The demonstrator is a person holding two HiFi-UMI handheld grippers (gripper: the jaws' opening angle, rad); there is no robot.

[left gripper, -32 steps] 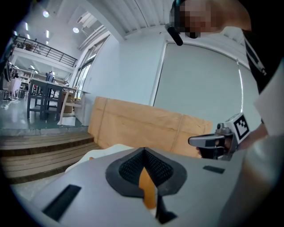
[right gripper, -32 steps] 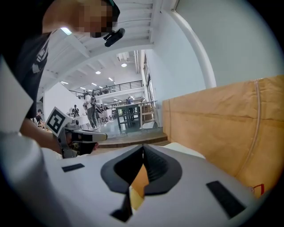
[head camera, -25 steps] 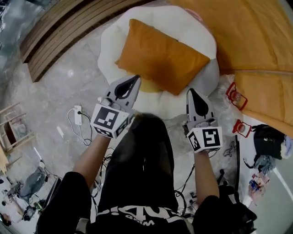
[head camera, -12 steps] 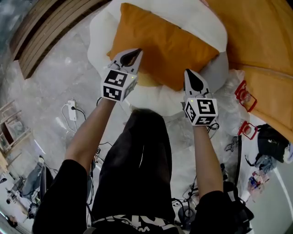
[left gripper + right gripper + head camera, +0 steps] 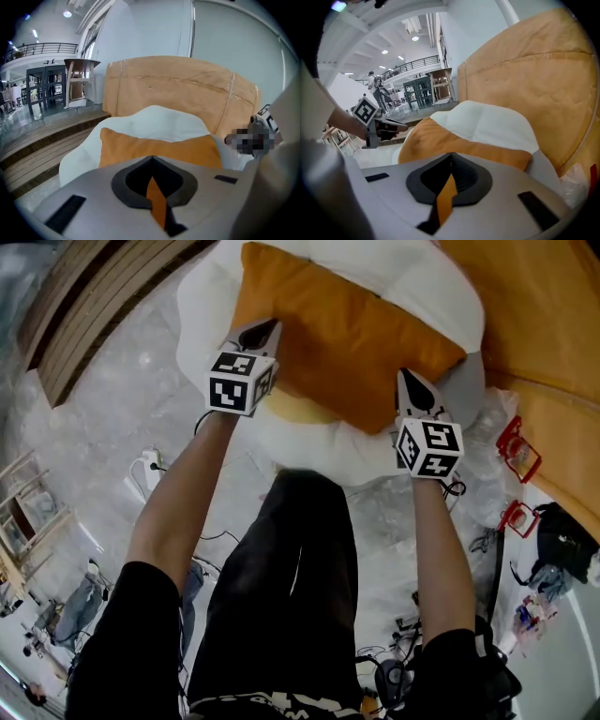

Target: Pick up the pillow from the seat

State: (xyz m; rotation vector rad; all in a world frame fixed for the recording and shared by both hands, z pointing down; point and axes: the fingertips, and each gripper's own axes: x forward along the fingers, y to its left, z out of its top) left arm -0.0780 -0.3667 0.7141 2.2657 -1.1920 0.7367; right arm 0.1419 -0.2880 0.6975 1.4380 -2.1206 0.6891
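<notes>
1. **Task object.** The pillow (image 5: 347, 334), orange and rectangular, lies flat on the white padded seat (image 5: 202, 310), with one long edge towards the person. A large tan cushion (image 5: 539, 324) rises behind the seat.
2. **Left hand-held gripper** (image 5: 265, 329). Its jaws are pressed together with nothing between them. The tip sits at the pillow's near left edge and points down along the fabric. No view shows whether it touches the cloth.
3. **Right hand-held gripper** (image 5: 411, 382). Its jaws are also closed and empty. The tip lies just beside the pillow's near right corner, where the fabric meets the seat.
4. **Step in hand.** This appears to be the approach. Both tools bracket the near edge of the pillow, one at each end, but neither has a grip. The pillow rests fully on the seat, so the pick-up itself has not begun.
5. **Next move.** Each pair of jaws would first have to part, since closed tips cannot take the fabric. Each tip would then need to advance over the pillow's edge and close on a good fold of cloth and filling. The soft cover will probably yield, so a shallow pinch could slip out. The two sides should rise together to keep the pillow level.
</notes>
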